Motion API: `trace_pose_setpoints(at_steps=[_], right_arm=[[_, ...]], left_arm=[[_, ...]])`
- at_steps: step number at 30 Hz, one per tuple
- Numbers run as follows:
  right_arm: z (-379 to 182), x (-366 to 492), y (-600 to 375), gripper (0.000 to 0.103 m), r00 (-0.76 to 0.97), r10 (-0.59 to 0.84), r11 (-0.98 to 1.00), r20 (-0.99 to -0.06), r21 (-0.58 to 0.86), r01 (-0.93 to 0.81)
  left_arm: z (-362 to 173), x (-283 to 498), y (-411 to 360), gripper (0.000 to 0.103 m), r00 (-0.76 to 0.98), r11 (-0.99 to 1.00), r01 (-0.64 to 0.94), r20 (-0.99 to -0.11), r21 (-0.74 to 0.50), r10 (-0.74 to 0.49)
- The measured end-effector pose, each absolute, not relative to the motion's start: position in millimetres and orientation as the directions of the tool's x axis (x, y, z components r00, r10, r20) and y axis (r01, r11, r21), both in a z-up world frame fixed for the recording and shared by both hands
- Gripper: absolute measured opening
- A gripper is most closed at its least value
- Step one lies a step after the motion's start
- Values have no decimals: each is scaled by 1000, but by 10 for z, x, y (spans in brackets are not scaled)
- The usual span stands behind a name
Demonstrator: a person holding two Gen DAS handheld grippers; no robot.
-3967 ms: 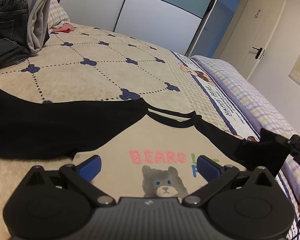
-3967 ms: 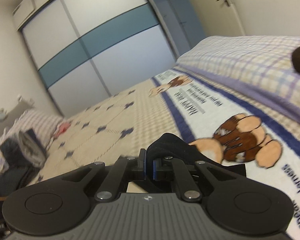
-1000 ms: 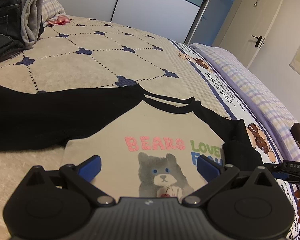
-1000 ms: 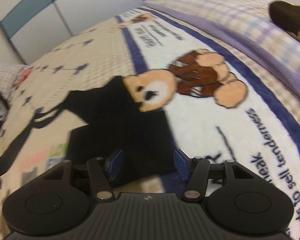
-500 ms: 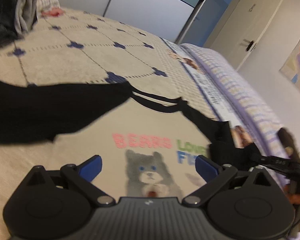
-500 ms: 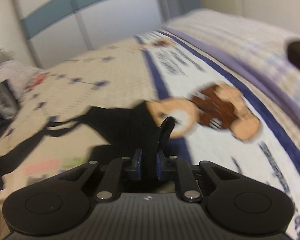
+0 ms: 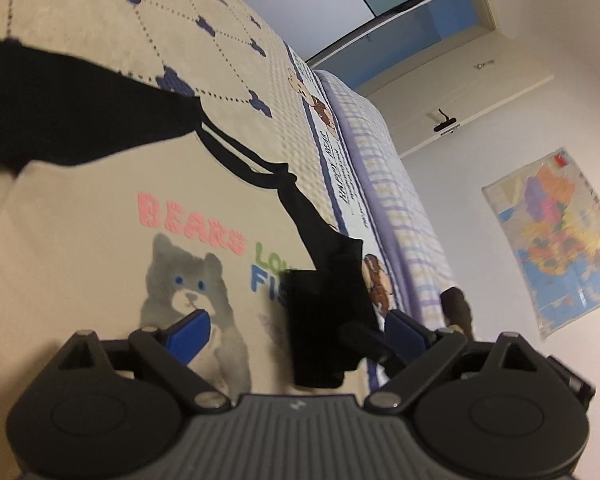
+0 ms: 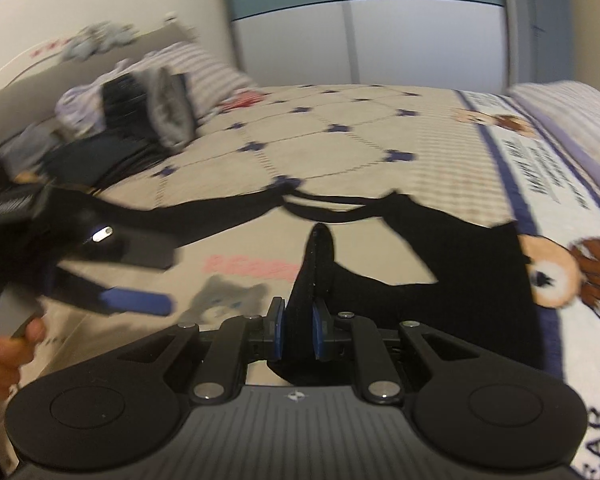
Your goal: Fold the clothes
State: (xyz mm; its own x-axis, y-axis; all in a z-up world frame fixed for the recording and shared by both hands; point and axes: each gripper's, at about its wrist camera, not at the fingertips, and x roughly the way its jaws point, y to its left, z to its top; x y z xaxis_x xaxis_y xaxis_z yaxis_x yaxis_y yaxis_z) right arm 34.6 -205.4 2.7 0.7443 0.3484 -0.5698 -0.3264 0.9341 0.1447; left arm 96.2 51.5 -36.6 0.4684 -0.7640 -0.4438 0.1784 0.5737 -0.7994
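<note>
the beige long-sleeved shirt with black raglan sleeves and a grey bear print [image 7: 100, 248] lies flat, front up, on the cream quilted bedspread with navy clover marks [image 7: 112, 36]. pink letters "bears" run above the bear, with green and blue letters beside them partly covered. one black sleeve stretches away across the quilt; the other black sleeve [image 8: 452, 276] is bent back over the printed front.

the right gripper [image 8: 298, 330] has its blue pads pinched together on a fold of that black sleeve, and the cloth stands up in a peak just beyond the pads. in the left wrist view the sleeve [image 7: 328, 320] hangs as a dark flap over the print's lettering.

the left gripper [image 7: 296, 330] is above the bear print; its fingers are wide apart and closing slightly. the dark flap shows between them, but the pads are not pressing on it. a bare hand [image 8: 4, 356] holds its handle.

a pile of dark and grey clothes [image 8: 140, 112] sits near the striped pillow at the head of the bed. a colourful map [image 7: 556, 236] hangs on the wall.
</note>
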Motion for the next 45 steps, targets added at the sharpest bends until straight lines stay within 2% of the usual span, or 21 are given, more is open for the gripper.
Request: trace_pose_setpoints(at_steps=[5,9,11,13,17,21,22,26,29,34,45], right_arm=[[-2,278,-1777,16,707,411,896,-576,112,-429],[-57,231,-1585,16,674,447,864,-588,89,-495],[-76,194,-1498,16,655,468,841,-593,73,-535],[-96,146,-1433,16,638,486,820,-598,59,-569],[-110,101,-1399,16,623,490,807,-610,47,-589],[-129,84,-1421,16,625,474,815,-621,40,-578],[-129,78,-1433,18,627,468,819,-623,38,-573],[-146,84,-1531,43,655,420,845,-628,8,-535],[-183,94,-1638,51,684,362,869,-634,-37,-494],[-259,121,-1878,56,730,241,904,-639,-126,-409],[-397,305,-2539,57,793,-32,930,-608,-308,-199]], left_arm=[[-407,968,540,94,461,524,151,-410,-838,-787],[-472,954,537,89,447,522,124,-422,-844,-788],[-509,948,541,81,443,535,106,-442,-838,-780],[-551,943,555,62,442,559,79,-474,-825,-761],[-674,950,607,43,440,596,5,-533,-803,-723],[-740,932,624,13,430,628,-24,-575,-778,-696],[-744,925,619,10,429,639,-25,-586,-768,-687],[-722,891,630,6,443,677,-13,-612,-736,-656],[-650,854,665,5,465,691,1,-612,-722,-640],[-524,760,816,5,526,711,-8,-607,-704,-595],[-435,529,1250,5,575,706,-56,-601,-706,-555]])
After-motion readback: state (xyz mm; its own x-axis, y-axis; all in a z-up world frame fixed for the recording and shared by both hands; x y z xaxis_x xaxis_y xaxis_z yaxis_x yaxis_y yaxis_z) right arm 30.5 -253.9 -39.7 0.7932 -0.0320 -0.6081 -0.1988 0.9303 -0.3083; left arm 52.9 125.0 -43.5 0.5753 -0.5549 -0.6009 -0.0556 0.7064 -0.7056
